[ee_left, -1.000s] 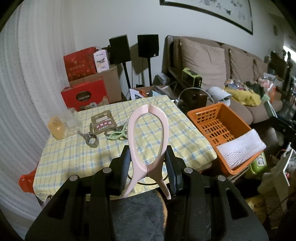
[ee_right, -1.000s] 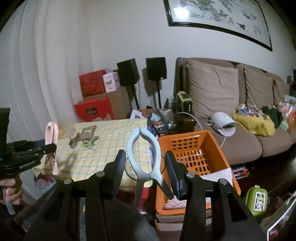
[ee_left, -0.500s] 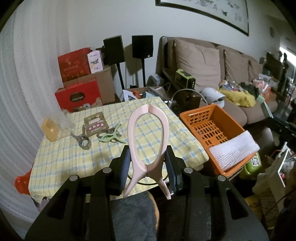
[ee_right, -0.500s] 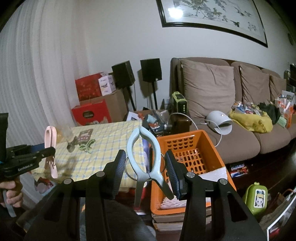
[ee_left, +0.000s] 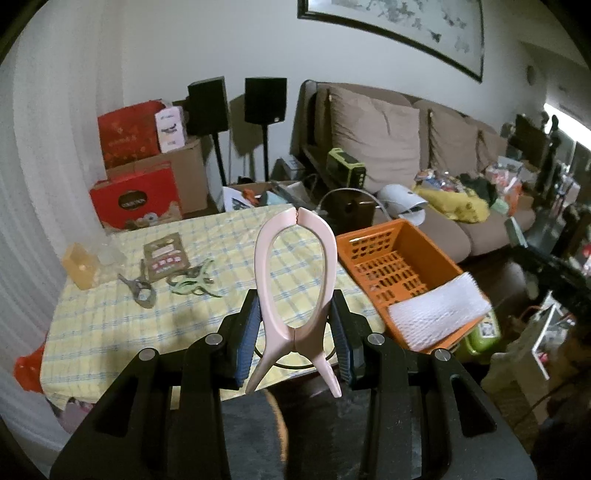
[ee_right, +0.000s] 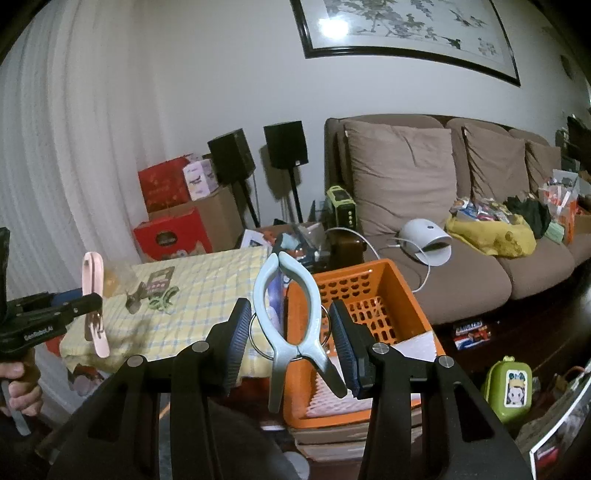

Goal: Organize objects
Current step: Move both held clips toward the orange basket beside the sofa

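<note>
I carry 2 big clips, left gripper clamped on the pink clip, right gripper on the blue clip, next releasing both over the orange basket.

Home living room: sofa, speakers, framed painting.

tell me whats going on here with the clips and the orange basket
A person is tidying up with a handheld gripper in each hand. The left gripper is shut on a large pink clip, held above the near edge of the checked tablecloth. The right gripper is shut on a pale blue clip, held in front of the orange basket beside the table. Two smaller clips, a grey clip and a green clip, lie on the cloth, not yet picked up.
</note>
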